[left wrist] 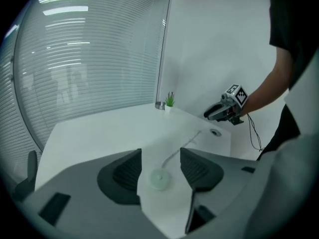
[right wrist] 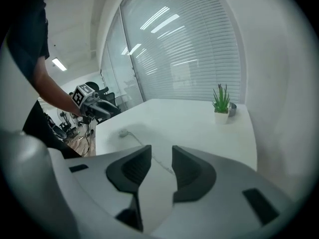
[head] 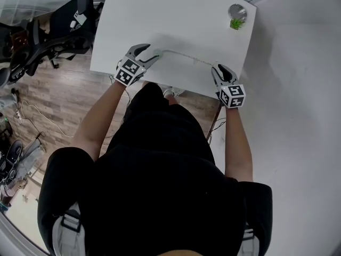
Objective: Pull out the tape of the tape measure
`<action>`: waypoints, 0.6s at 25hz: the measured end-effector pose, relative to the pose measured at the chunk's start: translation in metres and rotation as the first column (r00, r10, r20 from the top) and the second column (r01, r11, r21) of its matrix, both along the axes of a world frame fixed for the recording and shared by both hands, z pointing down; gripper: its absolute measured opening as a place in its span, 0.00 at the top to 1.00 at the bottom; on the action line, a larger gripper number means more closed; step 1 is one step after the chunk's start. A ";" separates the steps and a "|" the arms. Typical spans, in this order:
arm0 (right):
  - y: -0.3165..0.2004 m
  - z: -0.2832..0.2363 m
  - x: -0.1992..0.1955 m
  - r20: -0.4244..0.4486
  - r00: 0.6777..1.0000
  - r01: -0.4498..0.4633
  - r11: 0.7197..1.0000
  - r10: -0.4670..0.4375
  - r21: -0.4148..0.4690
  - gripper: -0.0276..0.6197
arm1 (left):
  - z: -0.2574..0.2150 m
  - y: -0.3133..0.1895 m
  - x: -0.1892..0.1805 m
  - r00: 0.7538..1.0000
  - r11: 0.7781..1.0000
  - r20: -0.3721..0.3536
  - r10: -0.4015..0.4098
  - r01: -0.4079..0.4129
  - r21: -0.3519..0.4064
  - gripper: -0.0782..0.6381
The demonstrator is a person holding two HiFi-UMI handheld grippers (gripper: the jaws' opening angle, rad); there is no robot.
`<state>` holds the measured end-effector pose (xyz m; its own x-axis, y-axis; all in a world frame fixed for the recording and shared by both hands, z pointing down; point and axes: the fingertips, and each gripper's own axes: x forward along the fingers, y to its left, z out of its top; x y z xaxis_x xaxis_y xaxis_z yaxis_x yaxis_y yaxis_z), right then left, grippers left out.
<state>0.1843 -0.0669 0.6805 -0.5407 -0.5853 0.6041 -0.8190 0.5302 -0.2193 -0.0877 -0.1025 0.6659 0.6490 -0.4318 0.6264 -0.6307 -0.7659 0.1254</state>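
Left gripper (left wrist: pixel 160 156) has its jaws well apart and grips nothing, with the round tape measure (left wrist: pixel 160 178) lying on the table (left wrist: pixel 99 133) just below the gap. Right gripper (right wrist: pixel 161 153) shows a narrower gap, also empty, above the table's front corner. The pulled-out tape (head: pixel 184 56) lies along the table between the two.

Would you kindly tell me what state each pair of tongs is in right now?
Left tongs: open, holding nothing; tape measure case lies ungripped below them.
Right tongs: open, holding nothing; tape lies ungripped below them.
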 end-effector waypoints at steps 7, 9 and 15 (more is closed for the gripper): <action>-0.008 -0.075 -0.032 0.097 0.995 0.022 0.988 -0.038 0.155 0.78 | -0.080 -0.006 0.014 0.993 0.987 -0.110 -0.040 0.057 0.153 0.55; -0.012 -0.097 -0.040 0.118 0.992 0.021 0.980 -0.045 0.197 0.79 | -0.103 -0.008 0.021 0.988 0.980 -0.147 -0.039 0.066 0.185 0.55; -0.019 -0.162 -0.060 0.176 0.982 0.015 0.952 -0.072 0.306 0.83 | -0.164 -0.010 0.039 0.970 0.960 -0.242 -0.019 0.085 0.266 0.57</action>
